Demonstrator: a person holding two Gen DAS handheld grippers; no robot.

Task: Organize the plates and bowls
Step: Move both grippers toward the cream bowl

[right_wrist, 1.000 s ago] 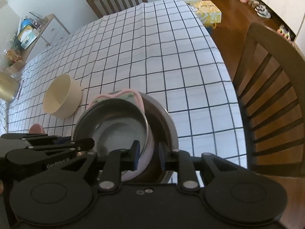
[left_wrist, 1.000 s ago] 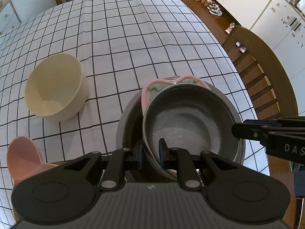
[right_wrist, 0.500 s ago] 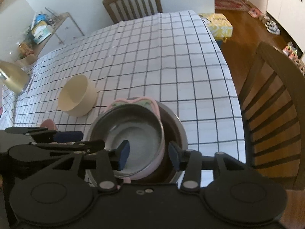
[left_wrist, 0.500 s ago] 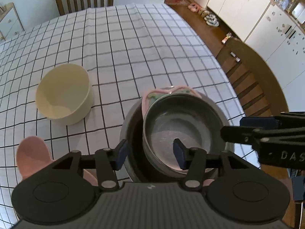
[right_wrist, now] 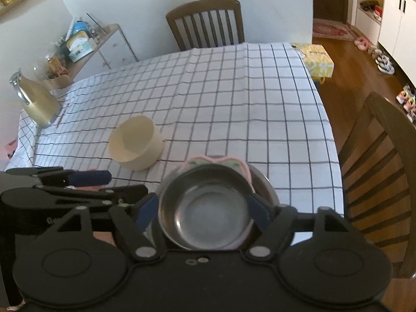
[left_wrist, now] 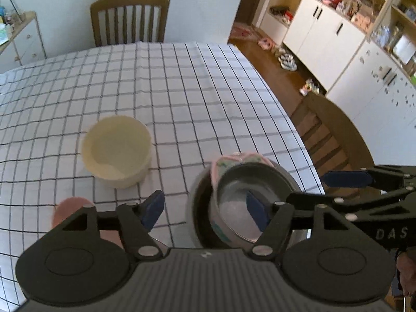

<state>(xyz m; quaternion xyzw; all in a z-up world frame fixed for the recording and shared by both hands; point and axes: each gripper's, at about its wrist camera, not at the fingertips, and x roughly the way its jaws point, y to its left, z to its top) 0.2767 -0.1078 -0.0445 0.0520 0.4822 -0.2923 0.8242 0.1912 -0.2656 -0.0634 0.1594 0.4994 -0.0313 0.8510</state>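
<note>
- Bowls sat nested near the table's right edge: a small round steel bowl (right_wrist: pixel 205 210) inside a pink plastic bowl with a green pattern (left_wrist: pixel 221 165), both inside a larger steel bowl (left_wrist: pixel 193 208).
- Left tool (left_wrist: pixel 205 208) hung above this stack with its jaws opening, wide apart; its blue pads (left_wrist: pixel 153 206) pressed on nothing, one over the cloth, the other over the small steel bowl.
- Right tool (right_wrist: pixel 202 212) hovered over the same stack, its jaws opening too, wide on either side of the small steel bowl without touching it as far as the blurred view showed.
- In each view the other tool reached in from the side, level with the stack.
- Beside the stack, to its left and a little further back, a cream round bowl (left_wrist: pixel 117 150) stood upright and apart.
- A pink flat piece (left_wrist: pixel 70 209) lay at the near left, partly hidden behind the left tool.
- A white tablecloth with a black grid (left_wrist: pixel 169 91) covered the table.
- Wooden slat-back chairs stood at the far end (right_wrist: pixel 205 23) and at the right side (right_wrist: pixel 379 169).
- A tall glass jug (right_wrist: pixel 36 101) stood at the far left corner.
</note>
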